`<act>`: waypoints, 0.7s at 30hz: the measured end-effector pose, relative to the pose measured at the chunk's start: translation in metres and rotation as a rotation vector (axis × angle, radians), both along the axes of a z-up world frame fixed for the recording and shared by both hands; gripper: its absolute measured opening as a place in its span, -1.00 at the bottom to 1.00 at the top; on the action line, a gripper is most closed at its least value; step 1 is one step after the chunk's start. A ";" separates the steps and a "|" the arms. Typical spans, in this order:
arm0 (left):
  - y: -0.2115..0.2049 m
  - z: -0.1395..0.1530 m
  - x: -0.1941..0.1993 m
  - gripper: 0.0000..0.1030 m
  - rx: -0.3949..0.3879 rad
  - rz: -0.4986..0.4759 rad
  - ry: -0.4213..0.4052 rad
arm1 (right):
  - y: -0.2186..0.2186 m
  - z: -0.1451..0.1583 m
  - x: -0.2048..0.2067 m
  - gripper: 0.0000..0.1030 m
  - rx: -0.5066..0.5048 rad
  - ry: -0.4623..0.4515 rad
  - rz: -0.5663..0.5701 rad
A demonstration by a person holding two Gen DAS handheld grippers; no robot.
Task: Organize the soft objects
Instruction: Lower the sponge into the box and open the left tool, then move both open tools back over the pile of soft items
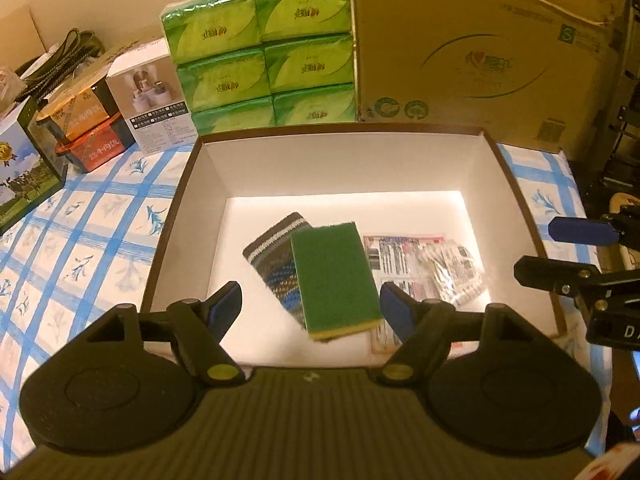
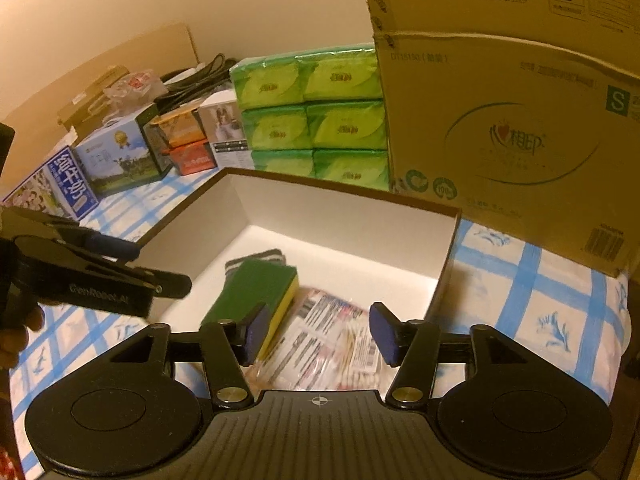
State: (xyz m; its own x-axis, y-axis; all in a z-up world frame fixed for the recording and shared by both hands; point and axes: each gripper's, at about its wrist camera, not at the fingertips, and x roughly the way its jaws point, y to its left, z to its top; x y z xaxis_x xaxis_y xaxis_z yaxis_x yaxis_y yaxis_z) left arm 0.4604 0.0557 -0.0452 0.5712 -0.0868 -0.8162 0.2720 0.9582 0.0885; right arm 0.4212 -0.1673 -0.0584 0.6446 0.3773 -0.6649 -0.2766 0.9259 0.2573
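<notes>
The open white-lined cardboard box (image 1: 188, 184) sits on the blue-checked bench (image 1: 92, 240). Inside, the green-and-yellow sponge (image 1: 334, 276) lies on the striped knitted sock (image 1: 272, 256), left of the plastic cotton-swab packet (image 1: 448, 268).

My left gripper (image 1: 311, 305): matte black, ribbed central deck, two round housings, brass pivot screws, blue pads (image 1: 394, 309). My right gripper (image 2: 316, 332): same build, white crosshair at 6 o'clock. Grey "GenRobot.AI" lettering on the left gripper's side, at 9 o'clock in the right view.
</notes>
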 end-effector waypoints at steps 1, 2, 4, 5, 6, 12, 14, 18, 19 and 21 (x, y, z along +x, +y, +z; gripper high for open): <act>0.002 0.003 -0.007 0.44 -0.005 -0.003 -0.007 | -0.001 0.002 -0.005 0.19 0.003 -0.004 0.006; 0.003 0.006 -0.012 0.44 -0.011 -0.007 -0.012 | -0.003 0.003 -0.011 0.21 0.004 -0.008 0.008; 0.007 0.012 -0.025 0.44 -0.026 -0.013 -0.017 | -0.006 0.007 -0.022 0.27 0.007 -0.014 0.012; 0.008 0.015 -0.033 0.44 -0.029 -0.011 -0.018 | -0.008 0.010 -0.028 0.28 0.012 -0.018 0.014; 0.009 0.017 -0.040 0.44 -0.035 -0.012 -0.023 | -0.009 0.011 -0.034 0.30 0.016 -0.021 0.015; 0.014 0.027 -0.090 0.44 -0.058 -0.013 -0.028 | -0.013 0.021 -0.070 0.33 0.028 -0.035 0.057; 0.016 0.030 -0.108 0.44 -0.064 -0.006 -0.031 | -0.012 0.022 -0.082 0.34 0.026 -0.034 0.077; 0.019 0.033 -0.142 0.44 -0.079 0.006 -0.034 | -0.009 0.022 -0.105 0.34 0.030 -0.030 0.113; 0.021 0.033 -0.151 0.44 -0.084 0.014 -0.031 | -0.009 0.021 -0.110 0.34 0.032 -0.025 0.119; 0.023 0.033 -0.167 0.44 -0.085 0.028 -0.030 | -0.008 0.019 -0.121 0.35 0.043 -0.017 0.132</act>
